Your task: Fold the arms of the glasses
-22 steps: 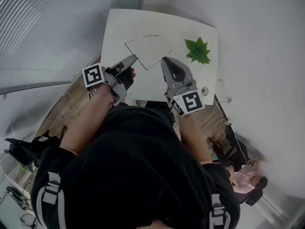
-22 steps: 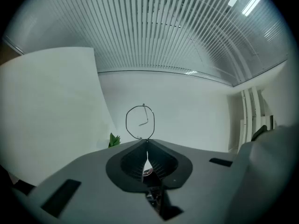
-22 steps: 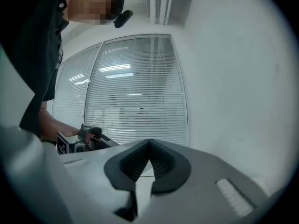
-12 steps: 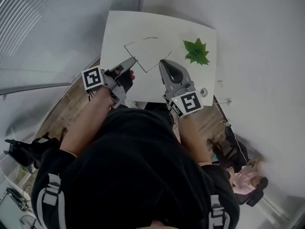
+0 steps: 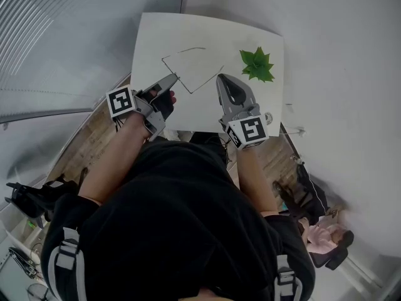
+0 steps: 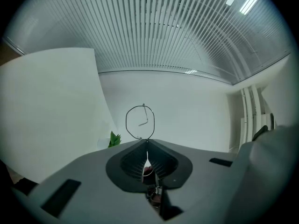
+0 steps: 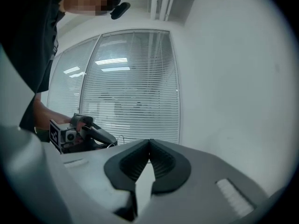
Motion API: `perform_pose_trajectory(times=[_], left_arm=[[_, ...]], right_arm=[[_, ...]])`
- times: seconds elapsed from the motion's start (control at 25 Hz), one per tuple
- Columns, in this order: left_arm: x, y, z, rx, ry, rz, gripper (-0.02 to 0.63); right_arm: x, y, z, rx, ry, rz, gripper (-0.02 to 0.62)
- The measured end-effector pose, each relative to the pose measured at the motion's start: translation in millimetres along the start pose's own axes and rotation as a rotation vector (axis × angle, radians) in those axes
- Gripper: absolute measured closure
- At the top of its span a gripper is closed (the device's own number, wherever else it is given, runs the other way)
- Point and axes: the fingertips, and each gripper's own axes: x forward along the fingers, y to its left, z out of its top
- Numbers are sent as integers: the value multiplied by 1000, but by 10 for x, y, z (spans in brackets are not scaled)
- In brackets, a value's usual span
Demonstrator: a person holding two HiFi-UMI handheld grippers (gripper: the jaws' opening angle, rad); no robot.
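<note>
head view: the glasses (image 5: 200, 84), a thin wire frame, lie on the white table (image 5: 156, 36), with their outline spread in a wide open angle. the left gripper (image 5: 173, 77) is clamped on the frame's left corner. the right gripper (image 5: 220, 77), jaws together and empty, sits just beside the end of the near wire. over the last second this gripper has shifted slightly to the right. the frame and the left gripper have hardly moved. judged from the outline, which is still spread, no arm is folded yet, and the right gripper looks to be placing itself to push one in. a green plant (image 5: 257, 66) stands on the table to the right, apart from the frame.

left gripper view: the jaws are closed on the wire at the bottom of a round lens rim (image 6: 126, 122), which stands upright just past the tips. the plant shows small at the lower left.

right gripper view: the jaws meet at their tips with nothing between them. the left gripper is visible at the left in the person's hand, and a fine wire is barely readable at its tip.

writing: none can be read. each marker cube (image 5: 121, 101) bears only a black-and-white square pattern. no brand or label shows on the glasses, grippers or table.
</note>
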Motion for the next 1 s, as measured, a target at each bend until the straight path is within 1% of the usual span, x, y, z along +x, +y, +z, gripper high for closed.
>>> perform_pose_trajectory(times=[0.16,0.36,0.52,0.64,0.76,0.84,1.0], left_arm=[[-3,-5,-10,3,1,3,592],[-9,-23,-19,8,0,2,592],[-8,-20,-10,5,-2,4,592],[3,-24,0,3,-2,2,592],[7,-32,3,-1,-3,-2,592],[4,-33,-3,-2,-3,-1,592],[8,-41,-10,-2,-3,-2,592]], right_arm=[[-44,-142,-92,-51,40,-48,583],[-61,-292,-218,-142,109,-90,581],[-2,-350,-267,-214,155,-100,557],[43,-391,-394,-316,216,-100,541],[81,-409,-520,-452,283,-110,534],[105,-398,-552,-538,312,-118,534],[155,-394,-599,-676,354,-131,534]])
